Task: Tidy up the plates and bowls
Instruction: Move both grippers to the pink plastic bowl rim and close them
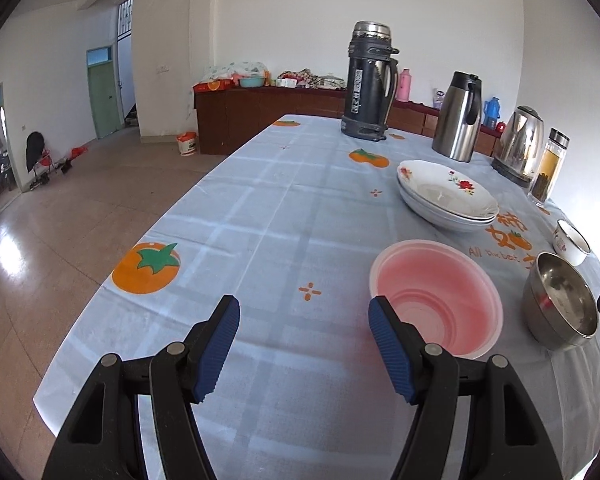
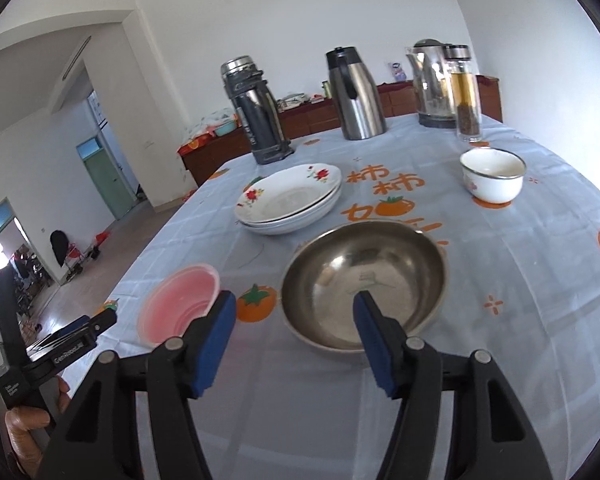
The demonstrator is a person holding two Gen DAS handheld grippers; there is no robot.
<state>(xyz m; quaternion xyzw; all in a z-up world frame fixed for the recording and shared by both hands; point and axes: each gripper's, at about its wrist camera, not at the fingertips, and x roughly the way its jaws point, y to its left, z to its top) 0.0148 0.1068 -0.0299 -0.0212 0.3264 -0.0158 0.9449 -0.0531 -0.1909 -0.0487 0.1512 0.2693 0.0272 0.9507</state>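
The stacked plates (image 2: 290, 204) sit mid-tabletop, the steel bowl (image 2: 364, 280) and pink bowl (image 2: 178, 304) nearer the front edge. Both grippers' fingers are apart and empty; the right gripper (image 2: 294, 344) could skid off the bowl's slick rim, nudging it edgeward.

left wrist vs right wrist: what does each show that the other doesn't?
Left wrist only: the open left hand-held gripper up close, nothing between its pads.

Right wrist only: the open right hand-held gripper, and a hand gripping the other tool's handle.

Both: pink bowl, steel bowl, plate stack, white bowl.
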